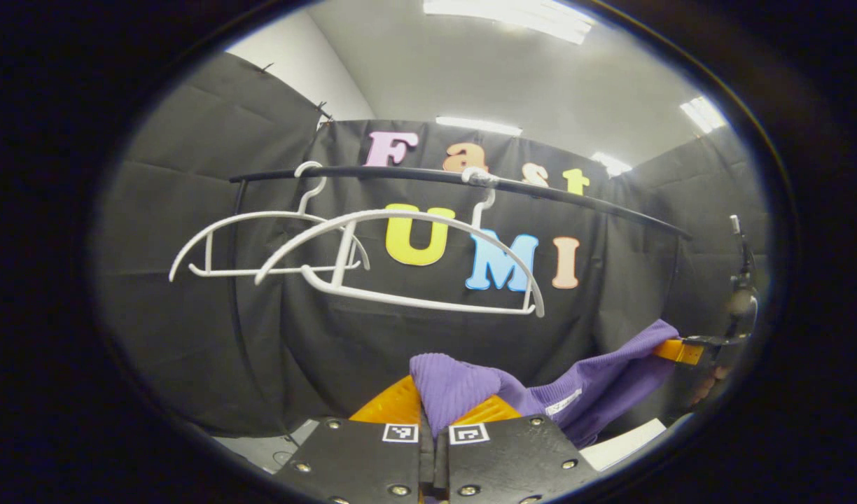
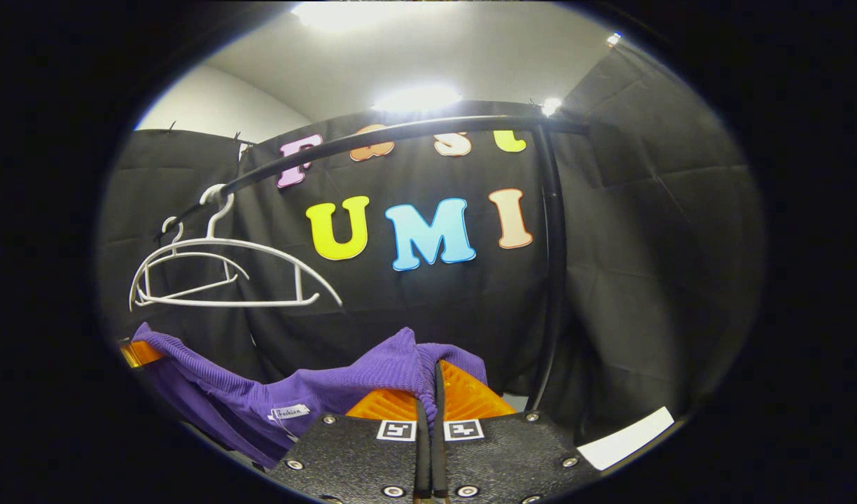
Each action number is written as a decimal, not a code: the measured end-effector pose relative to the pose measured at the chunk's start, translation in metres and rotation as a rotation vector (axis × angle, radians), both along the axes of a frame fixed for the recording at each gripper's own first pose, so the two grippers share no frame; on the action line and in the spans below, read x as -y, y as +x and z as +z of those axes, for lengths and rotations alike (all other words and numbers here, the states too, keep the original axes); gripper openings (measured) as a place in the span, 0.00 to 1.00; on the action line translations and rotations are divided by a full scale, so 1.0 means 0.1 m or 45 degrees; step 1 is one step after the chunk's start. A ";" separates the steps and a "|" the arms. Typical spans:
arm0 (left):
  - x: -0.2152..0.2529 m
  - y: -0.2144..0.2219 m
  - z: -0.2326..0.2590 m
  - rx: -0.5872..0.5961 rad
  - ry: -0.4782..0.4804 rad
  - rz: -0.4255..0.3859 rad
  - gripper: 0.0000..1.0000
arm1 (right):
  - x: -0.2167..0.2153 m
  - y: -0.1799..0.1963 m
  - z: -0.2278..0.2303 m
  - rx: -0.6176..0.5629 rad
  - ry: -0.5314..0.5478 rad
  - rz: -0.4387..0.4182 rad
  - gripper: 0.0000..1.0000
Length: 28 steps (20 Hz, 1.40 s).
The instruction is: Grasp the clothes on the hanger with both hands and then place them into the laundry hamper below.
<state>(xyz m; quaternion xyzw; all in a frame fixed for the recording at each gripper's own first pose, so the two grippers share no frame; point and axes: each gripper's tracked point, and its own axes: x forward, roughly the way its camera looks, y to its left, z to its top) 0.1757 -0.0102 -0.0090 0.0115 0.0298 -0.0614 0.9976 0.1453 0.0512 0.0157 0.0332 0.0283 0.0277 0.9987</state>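
Note:
A purple knit garment [image 1: 582, 392] hangs stretched between my two grippers, off the hangers. My left gripper [image 1: 435, 413] is shut on one bunched end of it at the bottom of the left gripper view. The right gripper [image 1: 680, 350] shows far right there, clamped on the other end, with a hand behind it. In the right gripper view my right gripper [image 2: 432, 392] pinches a fold of the purple garment [image 2: 274, 399], and the left gripper [image 2: 138, 352] holds its far end at the left edge. Two bare white hangers [image 1: 400, 266] [image 2: 225, 273] hang on the black rail [image 1: 470, 178].
The rail's black upright post [image 2: 553, 266] stands just right of my right gripper. A white flat edge [image 2: 624, 437] [image 1: 628, 444] shows low at the right in both views. Black cloth walls close the booth behind and to the sides.

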 end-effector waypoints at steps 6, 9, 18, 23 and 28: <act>-0.48 -0.67 -0.28 -0.065 -0.007 0.001 0.06 | -0.38 -0.70 -0.46 -0.108 -0.033 0.014 0.00; -0.68 -0.80 -0.55 -0.123 -0.002 0.021 0.06 | -0.55 -0.89 -0.86 -0.198 -0.047 0.056 0.00; -1.07 -1.09 -2.00 -0.471 0.041 0.148 0.01 | -0.81 -1.26 -2.39 -0.620 -0.049 0.170 0.01; -1.18 -1.08 -2.77 -0.597 0.109 0.150 0.02 | -0.76 -1.22 -3.15 -0.784 0.005 0.096 0.01; -1.20 -1.17 -3.28 -0.725 0.124 0.139 0.01 | -0.76 -1.24 -3.47 -0.876 0.027 0.041 0.01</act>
